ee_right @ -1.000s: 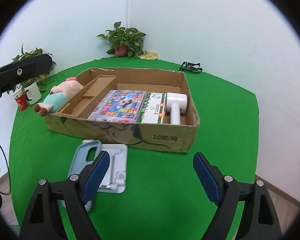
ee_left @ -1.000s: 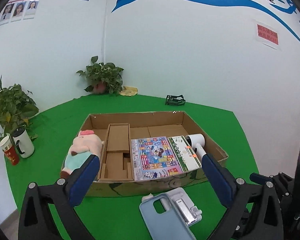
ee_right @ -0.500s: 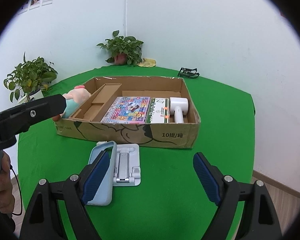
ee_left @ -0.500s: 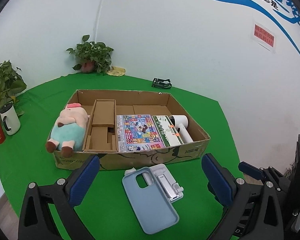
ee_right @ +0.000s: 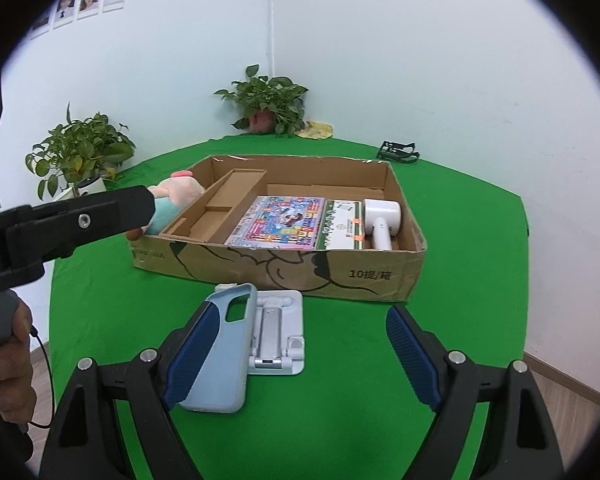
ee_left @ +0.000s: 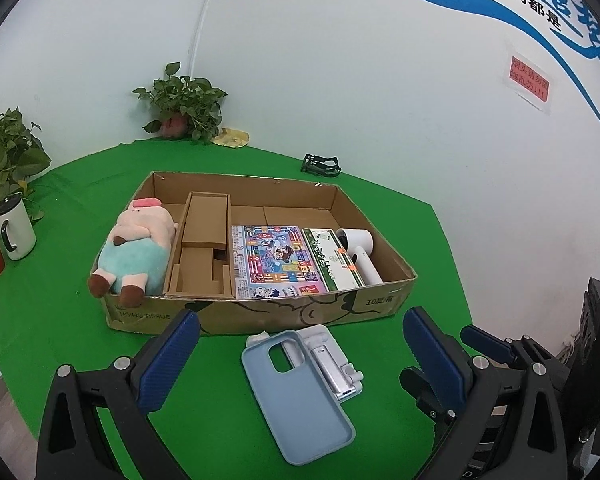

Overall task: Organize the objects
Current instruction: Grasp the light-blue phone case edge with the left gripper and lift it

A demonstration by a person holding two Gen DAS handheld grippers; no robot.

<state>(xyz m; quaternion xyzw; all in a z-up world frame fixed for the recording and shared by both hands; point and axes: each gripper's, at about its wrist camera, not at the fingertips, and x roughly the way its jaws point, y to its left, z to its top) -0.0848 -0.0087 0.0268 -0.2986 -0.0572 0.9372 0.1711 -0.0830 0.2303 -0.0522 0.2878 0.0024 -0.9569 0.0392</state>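
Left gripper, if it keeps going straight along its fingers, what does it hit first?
Most likely the blue phone case, lying partly on the white stand, between the open left gripper fingers. The cardboard box sits beyond; depth is uncertain.

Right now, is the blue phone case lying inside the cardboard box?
No, the blue phone case lies on the green table in front of the cardboard box, partly over a white phone stand.

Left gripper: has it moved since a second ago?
Yes. The left gripper has pulled back and tipped down: the cardboard box now sits beyond its fingers, and the phone case lies between them.
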